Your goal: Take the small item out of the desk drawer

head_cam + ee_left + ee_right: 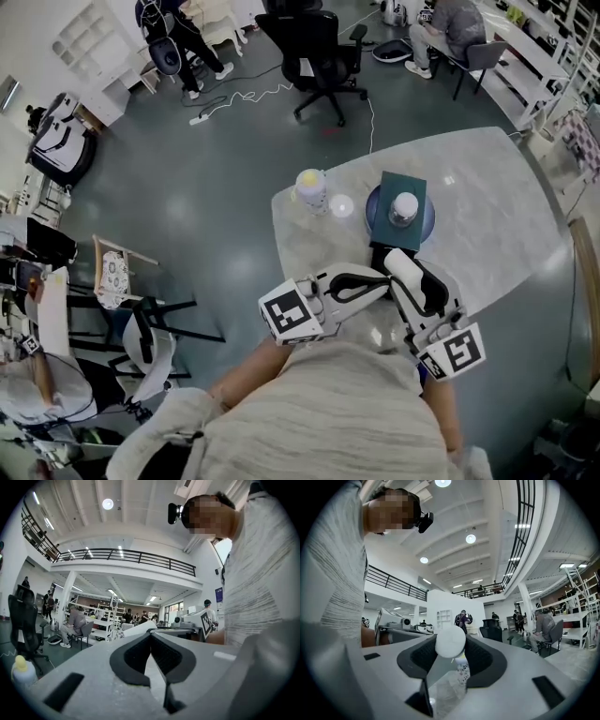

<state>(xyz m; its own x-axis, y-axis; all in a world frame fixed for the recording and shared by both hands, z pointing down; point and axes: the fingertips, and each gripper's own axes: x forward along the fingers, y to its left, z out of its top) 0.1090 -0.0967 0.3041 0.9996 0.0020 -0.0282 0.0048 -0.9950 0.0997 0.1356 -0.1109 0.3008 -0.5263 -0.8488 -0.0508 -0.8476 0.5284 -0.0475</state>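
On the pale stone table (487, 206) stands a dark teal box (405, 187) on a round blue base, with a white-topped thing (404, 207) on it. Both grippers hang close to my chest over the table's near edge. My right gripper (398, 262) (450, 645) points left and away; a white round item (450, 641) sits between its jaw tips, with the black pads against both its sides. My left gripper (380, 281) (150, 633) points right, its jaws meeting at the tips with nothing between them. Whether the box's drawer is pulled out I cannot tell.
A yellow-capped bottle (310, 190) (20, 670) (462, 671) stands near the table's far left edge, with a small clear thing (340, 204) beside it. A black office chair (314, 47) is beyond the table; a folding chair (122, 281) is on the left. People sit at desks far off.
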